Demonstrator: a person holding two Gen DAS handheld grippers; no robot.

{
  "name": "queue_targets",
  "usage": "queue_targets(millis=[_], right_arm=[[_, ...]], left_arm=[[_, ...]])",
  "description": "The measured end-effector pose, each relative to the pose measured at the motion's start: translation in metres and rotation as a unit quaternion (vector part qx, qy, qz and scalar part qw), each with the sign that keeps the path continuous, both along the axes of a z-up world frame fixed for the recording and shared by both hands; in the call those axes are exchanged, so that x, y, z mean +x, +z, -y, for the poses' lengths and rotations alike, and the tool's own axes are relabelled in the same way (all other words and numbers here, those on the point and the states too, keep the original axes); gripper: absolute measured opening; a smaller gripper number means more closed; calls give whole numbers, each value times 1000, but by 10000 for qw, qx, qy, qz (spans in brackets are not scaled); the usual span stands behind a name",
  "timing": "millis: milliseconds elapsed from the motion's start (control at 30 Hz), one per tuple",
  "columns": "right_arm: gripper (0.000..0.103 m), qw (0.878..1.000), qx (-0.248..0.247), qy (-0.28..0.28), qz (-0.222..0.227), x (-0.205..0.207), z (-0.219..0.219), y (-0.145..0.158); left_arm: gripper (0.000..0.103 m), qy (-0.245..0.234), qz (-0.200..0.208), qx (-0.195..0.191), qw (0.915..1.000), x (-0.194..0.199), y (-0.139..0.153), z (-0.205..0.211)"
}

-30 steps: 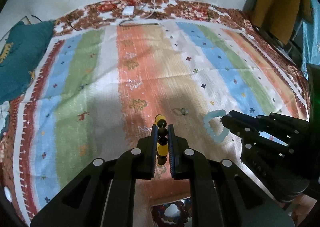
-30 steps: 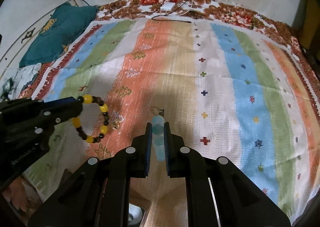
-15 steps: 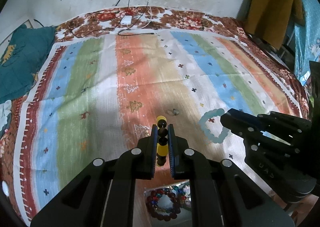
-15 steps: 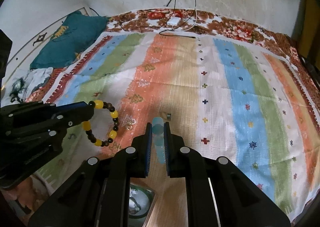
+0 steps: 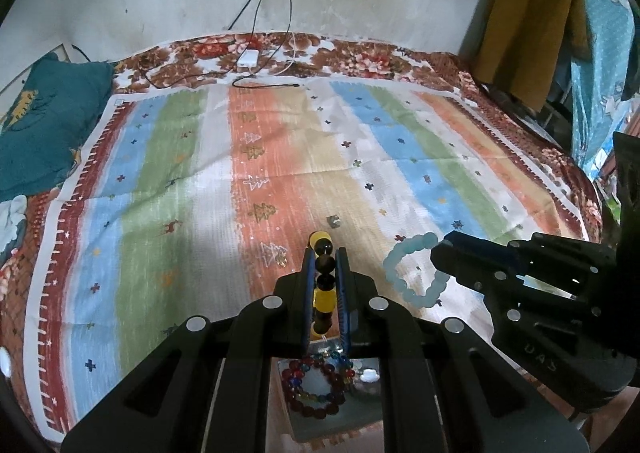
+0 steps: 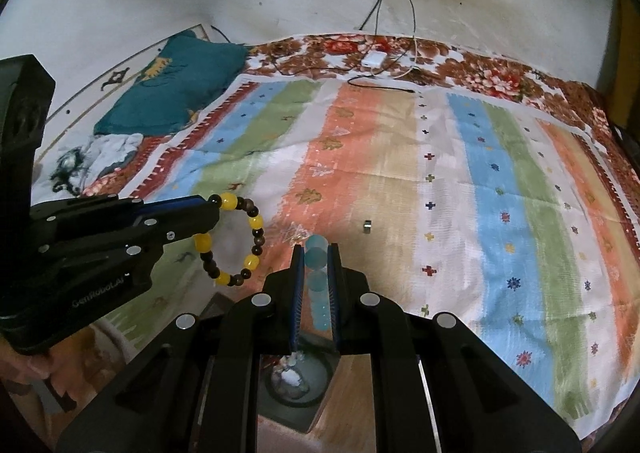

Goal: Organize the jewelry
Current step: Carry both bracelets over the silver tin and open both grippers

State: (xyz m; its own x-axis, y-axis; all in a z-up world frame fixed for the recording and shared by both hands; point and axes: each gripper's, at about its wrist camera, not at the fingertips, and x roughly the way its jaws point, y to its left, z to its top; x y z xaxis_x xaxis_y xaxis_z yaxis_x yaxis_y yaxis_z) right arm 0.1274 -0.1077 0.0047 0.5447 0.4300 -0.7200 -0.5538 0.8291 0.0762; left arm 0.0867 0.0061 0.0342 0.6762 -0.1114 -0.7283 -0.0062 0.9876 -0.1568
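Left wrist view: left gripper [image 5: 324,253] clamps the yellow-and-dark bead bracelet [image 5: 323,273] above the box compartment [image 5: 360,409]; right gripper [image 6: 316,253] pinches the pale blue bracelet [image 6: 316,265]. Risk: both loops hang freely, so an early release could snag or miss the box.

left gripper [image 5: 324,253]: jaws clamped, raised | right gripper [image 6: 316,253]: jaws clamped, raised

Glossy yellow-and-dark beads [image 5: 323,278], frosted blue beads [image 6: 316,258], woven cloth [image 5: 280,173].
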Motion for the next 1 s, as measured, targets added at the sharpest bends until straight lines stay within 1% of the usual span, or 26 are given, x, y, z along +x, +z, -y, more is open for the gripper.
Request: queue_targets(millis=[200, 433, 733, 900, 933, 967, 1000], right_arm=[[12, 9999, 8, 125, -64, -13, -1, -4], [12, 9997, 2, 211, -140, -23, -1, -9], [12, 9992, -24, 303, -266, -34, -2, -17], [13, 9989, -70, 322, -343, -37, -3, -22], [13, 9988, -74, 310, -365, -37, -3, -23], [13, 9989, -56, 291, -366, -37, -2, -23], [13, 9992, -51, 216, -345, -36, -1, -23]], left_arm=[[9, -37, 30, 93, 9999, -13, -2, 3], [9, -85, 11, 38, 10000, -25, -5, 6], [9, -155, -120, 20, 9998, -38, -16, 10], [10, -118, -214, 3, 9997, -40, -21, 9], [10, -94, -230, -3, 9997, -40, -22, 9], [13, -34, -247, 10, 9997, -40, -23, 7], [23, 7, -266, 18, 9996, -39, -23, 6]])
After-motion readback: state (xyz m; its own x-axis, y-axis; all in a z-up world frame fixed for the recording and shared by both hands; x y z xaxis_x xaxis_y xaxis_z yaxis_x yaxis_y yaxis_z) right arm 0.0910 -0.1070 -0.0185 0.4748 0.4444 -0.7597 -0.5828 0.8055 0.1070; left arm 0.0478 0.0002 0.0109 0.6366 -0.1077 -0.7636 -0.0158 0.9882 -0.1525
